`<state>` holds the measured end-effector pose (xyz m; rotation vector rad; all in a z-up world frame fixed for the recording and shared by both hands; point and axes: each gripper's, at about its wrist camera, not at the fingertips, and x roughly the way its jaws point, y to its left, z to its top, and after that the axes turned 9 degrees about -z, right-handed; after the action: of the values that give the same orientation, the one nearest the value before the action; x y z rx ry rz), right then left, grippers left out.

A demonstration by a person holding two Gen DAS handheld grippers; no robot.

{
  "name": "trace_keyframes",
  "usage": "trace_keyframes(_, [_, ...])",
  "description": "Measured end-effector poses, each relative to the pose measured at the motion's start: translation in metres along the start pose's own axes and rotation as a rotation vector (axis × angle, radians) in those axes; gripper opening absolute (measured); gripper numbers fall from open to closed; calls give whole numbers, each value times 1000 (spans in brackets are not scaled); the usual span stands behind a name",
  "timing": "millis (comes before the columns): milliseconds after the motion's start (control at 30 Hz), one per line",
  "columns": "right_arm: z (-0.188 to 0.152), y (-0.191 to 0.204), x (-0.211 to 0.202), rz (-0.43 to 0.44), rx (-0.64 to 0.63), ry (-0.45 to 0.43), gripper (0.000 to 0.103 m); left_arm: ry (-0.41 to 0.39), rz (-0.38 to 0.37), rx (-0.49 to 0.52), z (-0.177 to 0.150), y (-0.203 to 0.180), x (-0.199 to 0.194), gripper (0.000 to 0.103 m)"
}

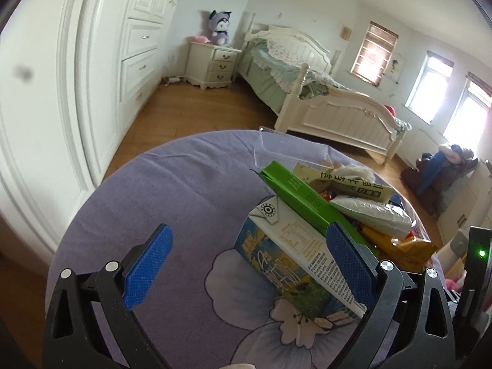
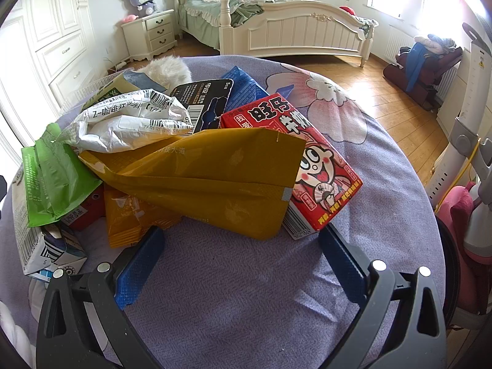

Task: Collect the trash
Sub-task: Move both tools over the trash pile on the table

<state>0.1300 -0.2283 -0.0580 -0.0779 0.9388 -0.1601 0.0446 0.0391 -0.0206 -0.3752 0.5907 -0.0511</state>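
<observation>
1. The trash is a loose heap of packaging on a round desk [image 2: 384,184] covered by a lilac cloth with large flower prints.
2. In the right wrist view, a mustard-yellow pouch [image 2: 209,178] lies across the front of the heap, creased and partly open at one end. A red carton [image 2: 310,160] with a cartoon face and bold characters lies tilted beside it, its left part under the pouch.
3. Behind them sit a crumpled white bag [image 2: 129,123] printed with barcodes, a black card [image 2: 209,101], a blue wrapper [image 2: 246,83] and a green packet [image 2: 55,175] at the left.
4. In the left wrist view, a blue and white milk carton [image 1: 292,258] lies on its side at the near edge of the heap, with the green packet [image 1: 301,196] leaning over it and a clear plastic tray [image 1: 292,150] at the far side.
5. The left tongs [image 1: 249,264] are wide apart and empty; the right pad touches or overlaps the milk carton, and I cannot tell which.
6. The right tongs [image 2: 243,261] are also wide apart and empty, low over the cloth just in front of the pouch.
7. Hard to make out: what lies under the pouch, the lower part of the black card, and a small striped carton [image 2: 52,252] cut off at the left edge. A pale fluffy thing [image 2: 166,67] behind the heap cannot be identified.
</observation>
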Motion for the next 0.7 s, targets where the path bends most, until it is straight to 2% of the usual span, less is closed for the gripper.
trace_keyframes(200, [0, 0, 1, 2, 1, 1, 99, -13, -29, -14, 1, 3, -3, 98])
trace_keyframes(467, [2, 1, -3, -5, -1, -3, 99, 50, -24, 31, 3, -7, 11, 98])
trace_keyframes(533, [2, 1, -3, -5, 1, -3, 99, 47, -48, 42, 4, -9, 11, 98])
trace_keyframes(633, [2, 1, -3, -7, 0, -4, 99, -14, -109, 108, 2, -21, -3, 98])
trace_keyframes(700, [5, 3, -3, 7, -34, 30, 99, -79, -81, 206, 1, -35, -24, 98])
